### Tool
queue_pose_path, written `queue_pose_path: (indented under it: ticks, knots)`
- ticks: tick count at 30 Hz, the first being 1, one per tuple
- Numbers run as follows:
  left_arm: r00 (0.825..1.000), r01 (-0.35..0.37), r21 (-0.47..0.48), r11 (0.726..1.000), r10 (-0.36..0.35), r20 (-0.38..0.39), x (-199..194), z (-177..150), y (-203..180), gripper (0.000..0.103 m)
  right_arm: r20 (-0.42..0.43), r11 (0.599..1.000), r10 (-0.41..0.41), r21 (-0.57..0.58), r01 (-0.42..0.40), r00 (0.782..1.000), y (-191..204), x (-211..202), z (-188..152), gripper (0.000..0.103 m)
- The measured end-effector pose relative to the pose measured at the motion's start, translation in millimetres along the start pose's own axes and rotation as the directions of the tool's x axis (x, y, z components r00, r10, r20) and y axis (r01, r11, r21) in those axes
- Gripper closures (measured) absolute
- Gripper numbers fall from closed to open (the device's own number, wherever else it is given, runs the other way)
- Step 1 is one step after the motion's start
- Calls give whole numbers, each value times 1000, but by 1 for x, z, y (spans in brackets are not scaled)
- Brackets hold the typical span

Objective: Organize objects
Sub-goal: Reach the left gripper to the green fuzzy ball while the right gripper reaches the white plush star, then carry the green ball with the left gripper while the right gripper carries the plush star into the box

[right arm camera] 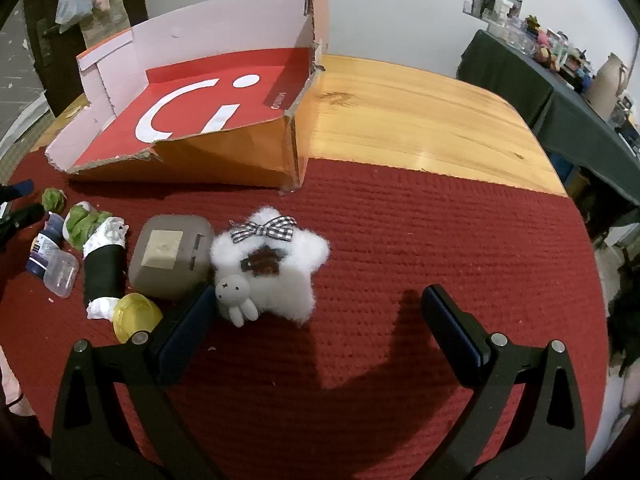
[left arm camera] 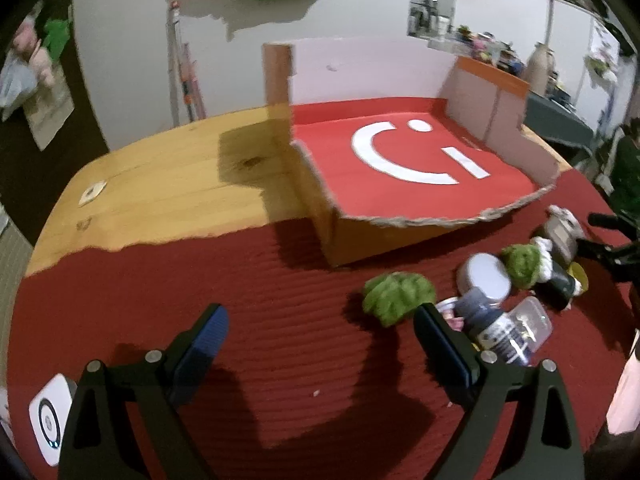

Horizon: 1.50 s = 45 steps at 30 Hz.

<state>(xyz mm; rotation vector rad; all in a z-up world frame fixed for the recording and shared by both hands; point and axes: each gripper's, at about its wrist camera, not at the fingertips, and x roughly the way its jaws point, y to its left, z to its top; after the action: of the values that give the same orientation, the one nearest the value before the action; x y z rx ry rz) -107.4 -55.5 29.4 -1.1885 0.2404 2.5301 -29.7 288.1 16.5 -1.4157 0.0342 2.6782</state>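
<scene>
Both the left tool (left arm camera: 320, 332) and the right tool (right arm camera: 320, 312) are held spread wide over the red ribbed cloth (right arm camera: 400, 240), nothing gripped. Just beyond the right tool, a fluffy white star-shaped plush (right arm camera: 276, 264) is seen beside a grey rounded box (right arm camera: 172, 256). Farther back, a torn orange cardboard box (right arm camera: 224, 156) is set on the wooden counter (right arm camera: 420, 120).

Both wrist views toward shared box (left arm camera: 420, 168)

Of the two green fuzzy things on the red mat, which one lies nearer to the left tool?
The loose green fuzzy ball, just ahead of the left tool. The other green tuft tops the black-bodied toy, farther right.
</scene>
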Motion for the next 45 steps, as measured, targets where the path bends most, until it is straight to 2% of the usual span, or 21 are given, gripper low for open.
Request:
queue_pose_path:
  ticks: [5,8,13,20,23,25,27,28,29,36,45]
  knots:
    - [1000,-2,57,998,2,0,4,4,-11,11,-3,1000,7,1,-7,1000,1,1,0,0]
    - [1000,26,33,999,-25,-8,7,7,-8,11,-5,1000,14,10,-14,1000,-1,3,1,0]
    - [996,91,-12,996,-91,-21,12,9,-3,20,-5,999,37,28,-37,999,-3,5,2,0]
    - [983,178,-60,982,-180,-30,17,9,1,30,5,1000,27,-9,-27,1000,4,8,7,8]
    - [981,190,-59,980,-192,-27,18,10,-1,33,13,999,39,-24,-38,999,7,10,9,16]
    - [980,199,-55,978,-200,-22,19,10,-3,39,27,997,58,-44,-57,998,10,9,9,26]
    - [974,225,-62,972,-227,-20,20,11,-4,53,46,994,88,-68,-84,995,15,7,9,49]
    - [970,243,-61,968,-244,-16,20,11,-6,59,47,993,90,-75,-86,995,17,6,8,49]
    - [963,268,-58,962,-270,-19,20,11,-8,73,50,993,91,-77,-87,995,18,5,7,50]
    - [968,253,-53,966,-252,15,14,10,-15,73,96,993,108,-50,-104,989,16,-7,4,51]
    - [966,242,-52,969,-235,112,-26,10,-20,73,206,990,132,-69,-120,970,31,-52,11,51]
